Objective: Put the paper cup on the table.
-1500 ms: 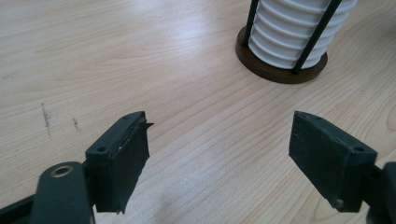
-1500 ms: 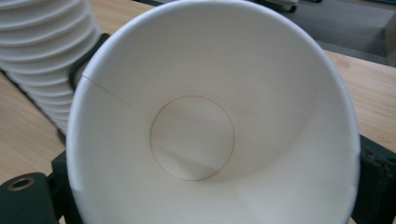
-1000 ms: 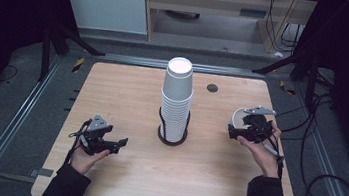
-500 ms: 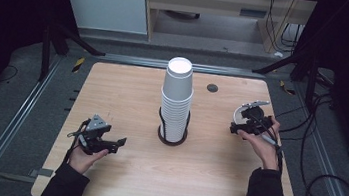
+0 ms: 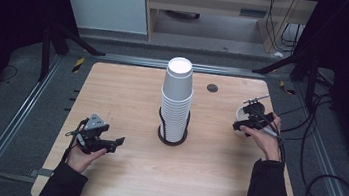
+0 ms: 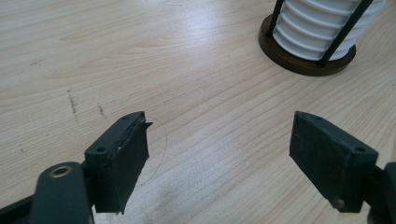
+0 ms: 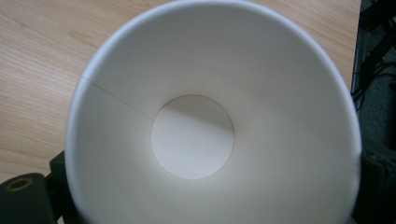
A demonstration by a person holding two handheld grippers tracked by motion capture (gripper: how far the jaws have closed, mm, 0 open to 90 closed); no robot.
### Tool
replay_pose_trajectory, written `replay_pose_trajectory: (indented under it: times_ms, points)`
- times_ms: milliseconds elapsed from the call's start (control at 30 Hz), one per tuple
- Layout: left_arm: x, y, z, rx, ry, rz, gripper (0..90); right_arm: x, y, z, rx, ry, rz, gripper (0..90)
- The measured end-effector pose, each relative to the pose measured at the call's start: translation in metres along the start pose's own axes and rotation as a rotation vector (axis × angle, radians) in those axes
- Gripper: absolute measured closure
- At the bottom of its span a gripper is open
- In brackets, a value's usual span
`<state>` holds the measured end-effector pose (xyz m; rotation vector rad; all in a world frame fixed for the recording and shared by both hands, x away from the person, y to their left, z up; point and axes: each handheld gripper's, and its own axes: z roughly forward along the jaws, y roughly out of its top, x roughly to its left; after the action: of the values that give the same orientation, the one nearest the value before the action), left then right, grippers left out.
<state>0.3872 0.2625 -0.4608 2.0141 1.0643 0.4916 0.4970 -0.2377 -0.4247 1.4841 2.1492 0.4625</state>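
We hold a single paper cup (image 7: 212,121) in our right gripper (image 5: 252,121) near the table's (image 5: 128,92) right edge, its open mouth facing the gripper camera. The cup stack (image 5: 176,101) stands upright in its holder at mid-table, to the left of that gripper. Our left gripper (image 5: 102,140) rests wide open and empty, near the stack's base on the other side

White cup (image 7: 210,121) hides the right gripper's jaws.

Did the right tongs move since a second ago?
Yes. The right tongs, holding a white cup, drifted slightly toward the table's far edge, judged against the cup stack.
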Motion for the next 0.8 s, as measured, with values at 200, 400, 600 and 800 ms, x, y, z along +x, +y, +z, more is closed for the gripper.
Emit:
replay_pose_trajectory:
  times_ms: [200, 400, 600, 800]
  points:
    - [0.0, 0.0, 0.001, 0.005, -0.004, 0.003, 19.0, -0.001, -0.001, 0.006, 0.027, 0.007, -0.004, 7.0]
    - [0.0, -0.001, 0.001, 0.008, -0.004, 0.004, 19.0, -0.001, -0.002, 0.011, 0.048, 0.013, -0.016, 6.7]
    - [0.001, -0.001, 0.001, 0.011, -0.001, 0.003, 18.9, 0.001, -0.002, 0.016, 0.067, 0.025, -0.035, 6.4]
    - [0.0, -0.001, 0.002, 0.013, -0.002, 0.004, 18.9, -0.001, -0.003, 0.017, 0.064, 0.042, -0.035, 5.2]
